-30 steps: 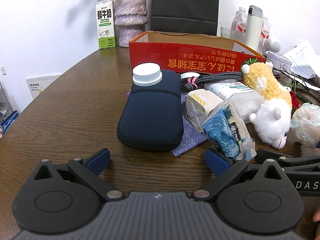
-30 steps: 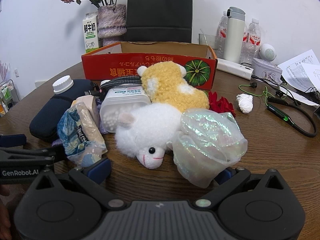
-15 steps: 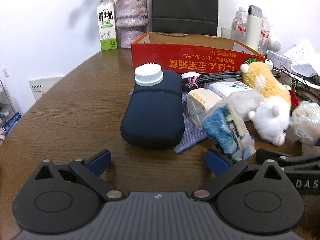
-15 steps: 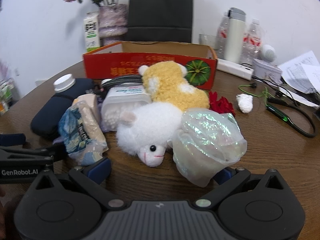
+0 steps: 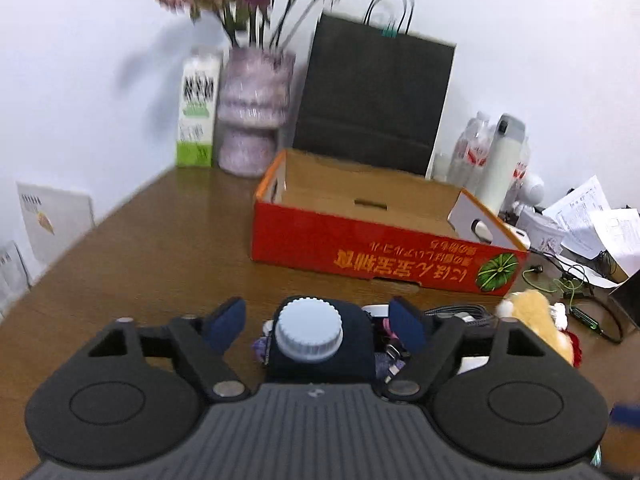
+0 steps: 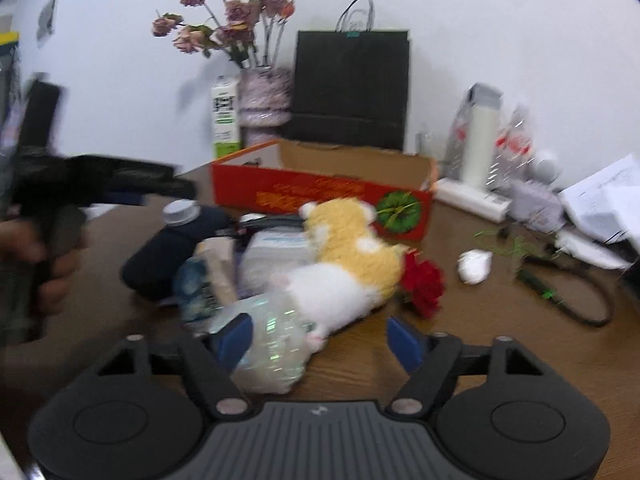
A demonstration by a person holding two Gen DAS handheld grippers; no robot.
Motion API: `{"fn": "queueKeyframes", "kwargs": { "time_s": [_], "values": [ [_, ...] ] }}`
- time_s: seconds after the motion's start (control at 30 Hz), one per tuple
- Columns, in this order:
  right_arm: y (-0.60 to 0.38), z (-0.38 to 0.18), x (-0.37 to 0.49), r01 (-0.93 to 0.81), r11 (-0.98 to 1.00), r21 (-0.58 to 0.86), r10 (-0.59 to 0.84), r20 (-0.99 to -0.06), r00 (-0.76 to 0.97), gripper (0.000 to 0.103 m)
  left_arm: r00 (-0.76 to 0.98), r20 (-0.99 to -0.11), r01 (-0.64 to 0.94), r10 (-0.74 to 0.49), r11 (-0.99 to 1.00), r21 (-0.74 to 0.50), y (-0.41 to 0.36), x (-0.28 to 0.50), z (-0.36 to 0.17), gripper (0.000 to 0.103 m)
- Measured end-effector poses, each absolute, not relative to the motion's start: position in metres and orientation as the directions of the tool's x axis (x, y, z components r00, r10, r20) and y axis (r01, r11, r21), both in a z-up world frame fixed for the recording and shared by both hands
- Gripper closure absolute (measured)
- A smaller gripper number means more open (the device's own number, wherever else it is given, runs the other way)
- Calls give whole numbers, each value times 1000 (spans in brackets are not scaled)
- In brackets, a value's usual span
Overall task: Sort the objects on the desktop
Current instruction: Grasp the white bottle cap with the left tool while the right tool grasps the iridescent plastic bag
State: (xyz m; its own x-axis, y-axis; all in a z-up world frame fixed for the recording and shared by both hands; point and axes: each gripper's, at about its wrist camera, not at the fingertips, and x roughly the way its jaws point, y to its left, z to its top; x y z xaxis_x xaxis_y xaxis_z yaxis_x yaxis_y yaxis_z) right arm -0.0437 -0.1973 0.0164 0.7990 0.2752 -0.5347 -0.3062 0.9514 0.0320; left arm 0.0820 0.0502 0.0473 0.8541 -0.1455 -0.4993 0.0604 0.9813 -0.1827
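In the left wrist view my left gripper (image 5: 316, 322) straddles a navy sleeved bottle (image 5: 320, 344) with a white screw cap. Its jaws are closing; a gap shows on both sides of the bottle. In the right wrist view my right gripper (image 6: 320, 338) has an iridescent crumpled bag (image 6: 272, 344) between its closing jaws. The bag lies against the left pad, while the right pad is clear of it. A yellow and white plush toy (image 6: 348, 264) lies behind the bag. The open red cardboard box (image 5: 360, 248) stands empty beyond the pile.
A red fabric rose (image 6: 424, 284), a white wad (image 6: 474, 266) and a black cable (image 6: 584, 296) lie to the right. A vase (image 5: 252, 120), a milk carton (image 5: 198, 120), a black paper bag (image 5: 376, 100) and bottles (image 5: 500, 160) line the back. A hand (image 6: 40, 248) holds the left gripper.
Both grippers have moved forward and risen, and their jaws have narrowed. The left one now straddles the navy bottle, and the right one has the iridescent bag between its fingers.
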Motion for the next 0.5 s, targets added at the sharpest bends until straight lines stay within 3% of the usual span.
{"fn": "queueKeyframes", "kwargs": {
  "time_s": [0.1, 0.13, 0.17, 0.23, 0.33, 0.5],
  "values": [
    [-187, 10, -42, -341, 938, 58, 317, -539, 781, 33, 838, -521, 70, -163, 978, -194, 50, 90, 39, 46],
    [-183, 7, -41, -349, 935, 54, 320, -550, 771, 39, 829, -536, 73, -160, 981, -180, 47, 91, 36, 57],
    [-178, 3, -38, -354, 934, 47, 318, -564, 762, 50, 828, -544, 60, -135, 986, -154, 44, 89, 34, 63],
    [-175, 0, -37, -359, 931, 60, 328, -567, 755, 69, 842, -527, 56, -119, 989, -135, 43, 83, 33, 63],
    [-174, 1, -41, -377, 924, 63, 346, -560, 753, 74, 858, -494, 58, -140, 982, -178, 50, 69, 39, 63],
    [-176, 17, -57, -392, 918, 58, 361, -529, 768, 76, 894, -430, 63, -128, 985, -163, 51, 27, 63, 63]
  ]
}}
